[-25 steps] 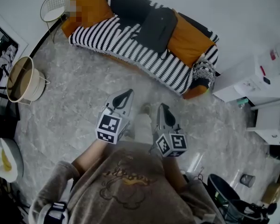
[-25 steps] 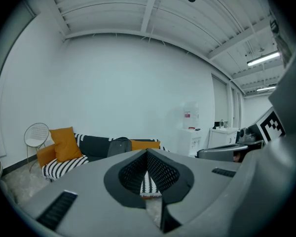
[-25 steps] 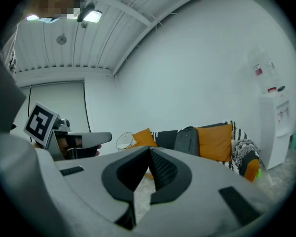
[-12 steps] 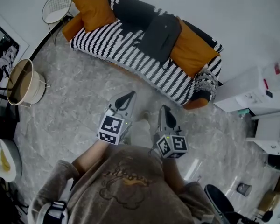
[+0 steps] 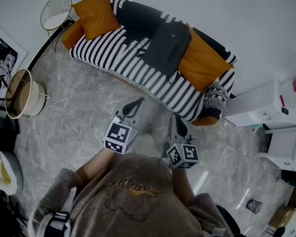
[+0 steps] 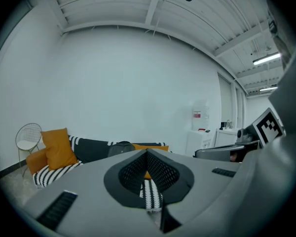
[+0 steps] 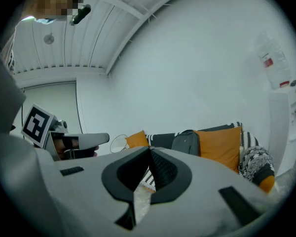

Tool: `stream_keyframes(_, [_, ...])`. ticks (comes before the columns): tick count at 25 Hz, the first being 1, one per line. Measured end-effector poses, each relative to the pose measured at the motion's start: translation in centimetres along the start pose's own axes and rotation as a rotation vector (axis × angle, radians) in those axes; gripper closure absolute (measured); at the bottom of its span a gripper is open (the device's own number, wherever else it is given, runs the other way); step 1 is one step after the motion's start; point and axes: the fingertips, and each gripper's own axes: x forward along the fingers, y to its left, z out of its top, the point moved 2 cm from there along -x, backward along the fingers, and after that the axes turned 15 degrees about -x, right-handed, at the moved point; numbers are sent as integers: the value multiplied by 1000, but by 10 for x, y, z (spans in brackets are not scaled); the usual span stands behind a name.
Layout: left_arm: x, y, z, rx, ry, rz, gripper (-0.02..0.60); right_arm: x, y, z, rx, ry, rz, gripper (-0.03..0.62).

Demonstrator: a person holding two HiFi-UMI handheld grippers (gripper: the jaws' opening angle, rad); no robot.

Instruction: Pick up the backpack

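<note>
I count 2 tongs: L tongs [image 5: 134, 104] and R tongs [image 5: 174, 118], both fully closed, nothing held, side by side over floor [image 5: 79, 117]. 1 dk-grey backpack [image 5: 165, 46] lies on striped sofa [image 5: 123, 58], 12 o'clock of tongs, well apart. 3 orange cushions [image 5: 96, 14]: 2 at sofa's 10 o'clock end, 1 touching backpack's 4 o'clock side.

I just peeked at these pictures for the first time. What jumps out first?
The black-and-white striped sofa across the room, with bright orange cushions. A dark grey backpack sits in its middle. Nearer, the left gripper and right gripper point toward it, shut and empty.
</note>
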Motion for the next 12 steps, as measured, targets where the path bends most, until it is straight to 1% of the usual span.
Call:
stream_keyframes(3, [23,8,9,-6,5,10,580,20,-18,5,10,-1,0,592])
stream_keyframes(7, [55,12,20,-6,11,21,580,42,-39,14,1,5,27,592])
stream_keyframes(12, [95,14,35,-2,-1,35,580,68,-75,19,-5,8,44,592])
